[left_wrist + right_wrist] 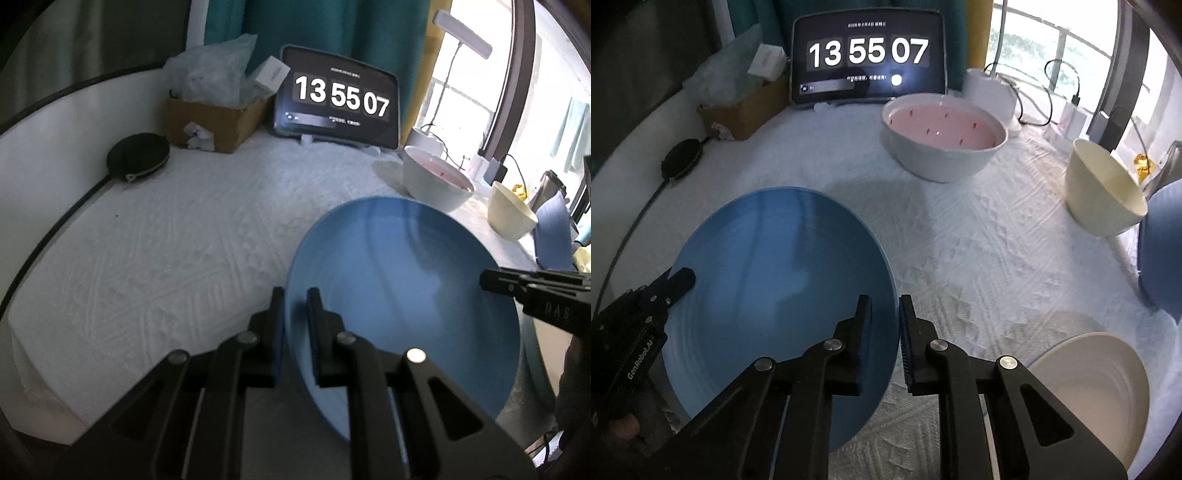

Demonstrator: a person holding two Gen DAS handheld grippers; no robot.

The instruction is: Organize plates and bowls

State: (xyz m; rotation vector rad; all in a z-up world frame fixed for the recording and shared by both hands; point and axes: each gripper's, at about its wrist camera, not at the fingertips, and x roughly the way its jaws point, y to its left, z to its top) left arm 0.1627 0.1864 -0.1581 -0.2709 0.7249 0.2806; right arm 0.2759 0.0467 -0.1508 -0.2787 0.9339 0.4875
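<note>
The blue plate (402, 291) filled the lower right of the left wrist view, tilted up off the white textured cloth (166, 240) that covered the tabletop. The left gripper (295, 321) had its jaws closed narrowly on the plate's near rim, one finger on each face. The right gripper (491, 280) reached in from the right edge of that frame, its tip at the plate's far rim.

In the right wrist view the same plate (775, 295) sat in the lower left of the frame. The right gripper (884, 325) had its jaws drawn close on either side of the plate's right rim, the blue pad of one finger (907, 339) just outside the edge; whether both pads actually pressed the rim could not be told. The left gripper (681, 280) showed at the left edge of the frame, over the plate's rim.

Across the cloth, a white bowl with a pink inside (942, 136) stood in the upper middle, below a tablet clock (868, 59). A cream bowl (1104, 188) stood at the right, just beside a dark blue dish (1163, 251) at the frame edge. A cream plate (1097, 387) lay in the lower right corner.
</note>
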